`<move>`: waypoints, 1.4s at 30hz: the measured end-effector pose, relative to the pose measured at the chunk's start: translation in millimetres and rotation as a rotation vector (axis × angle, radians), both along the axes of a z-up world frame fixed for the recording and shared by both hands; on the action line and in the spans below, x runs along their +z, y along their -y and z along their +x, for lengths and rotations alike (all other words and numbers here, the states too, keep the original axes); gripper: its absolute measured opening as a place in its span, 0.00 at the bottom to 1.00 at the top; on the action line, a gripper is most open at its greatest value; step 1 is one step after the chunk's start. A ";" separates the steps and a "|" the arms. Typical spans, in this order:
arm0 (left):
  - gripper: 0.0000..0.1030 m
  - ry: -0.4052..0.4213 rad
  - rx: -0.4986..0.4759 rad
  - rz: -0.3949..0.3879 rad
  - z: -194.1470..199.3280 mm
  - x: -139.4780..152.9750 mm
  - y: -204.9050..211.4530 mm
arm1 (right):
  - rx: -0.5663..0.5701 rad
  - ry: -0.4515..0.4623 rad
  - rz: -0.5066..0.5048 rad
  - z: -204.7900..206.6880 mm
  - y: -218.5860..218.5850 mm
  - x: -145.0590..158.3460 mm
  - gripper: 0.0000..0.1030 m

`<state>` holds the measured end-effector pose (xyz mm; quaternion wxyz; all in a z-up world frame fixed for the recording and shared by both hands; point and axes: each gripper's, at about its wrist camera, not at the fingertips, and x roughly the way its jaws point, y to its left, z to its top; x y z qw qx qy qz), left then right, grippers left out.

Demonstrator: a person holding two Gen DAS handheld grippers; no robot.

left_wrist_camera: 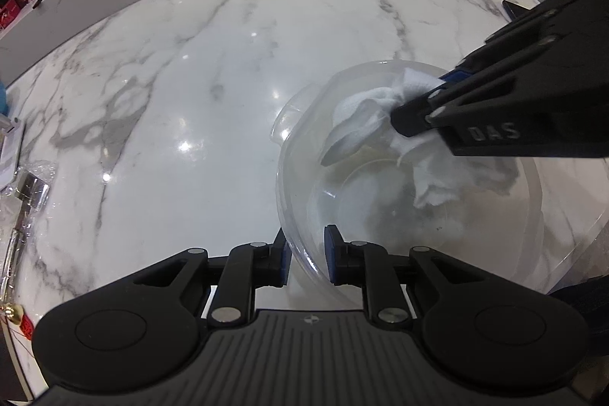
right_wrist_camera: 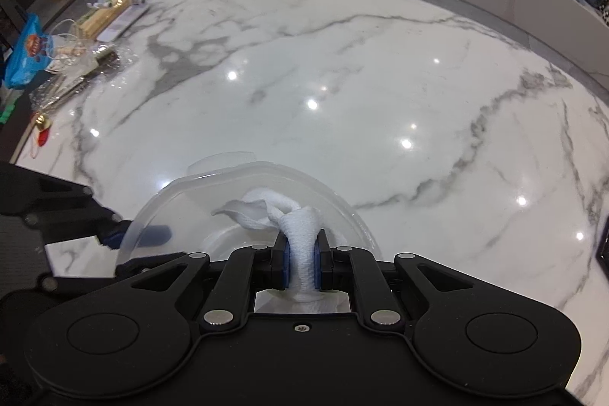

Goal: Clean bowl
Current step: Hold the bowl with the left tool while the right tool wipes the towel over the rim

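Two grippers on one clear bowl (left_wrist_camera: 437, 212), which sits on marble table (left_wrist_camera: 182, 71), lower right of left wrist view. Your left gripper (left_wrist_camera: 307, 259) pinches near rim: one blue pad outside wall, other inside. Your right gripper (right_wrist_camera: 302, 263) clamps twisted white cloth (right_wrist_camera: 300, 238) tight between pads, low centre of right wrist view. Cloth reaches down into bowl, bunched against inner wall. Clutter of bags and wrappers (right_wrist_camera: 57, 63) at left table edge, well apart.
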<state>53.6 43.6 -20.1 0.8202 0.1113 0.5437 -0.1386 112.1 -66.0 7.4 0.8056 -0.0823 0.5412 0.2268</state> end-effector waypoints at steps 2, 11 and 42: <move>0.16 0.009 0.000 -0.004 -2.4 3.1 0.2 | -0.005 0.009 0.019 -4.4 4.0 8.1 0.09; 0.15 -0.011 0.016 0.003 -0.9 -10.0 3.7 | -0.094 0.071 0.097 -30.7 38.7 35.1 0.09; 0.13 0.037 -0.046 0.054 -9.0 -13.7 10.2 | -0.123 0.113 0.031 -28.7 53.9 18.2 0.09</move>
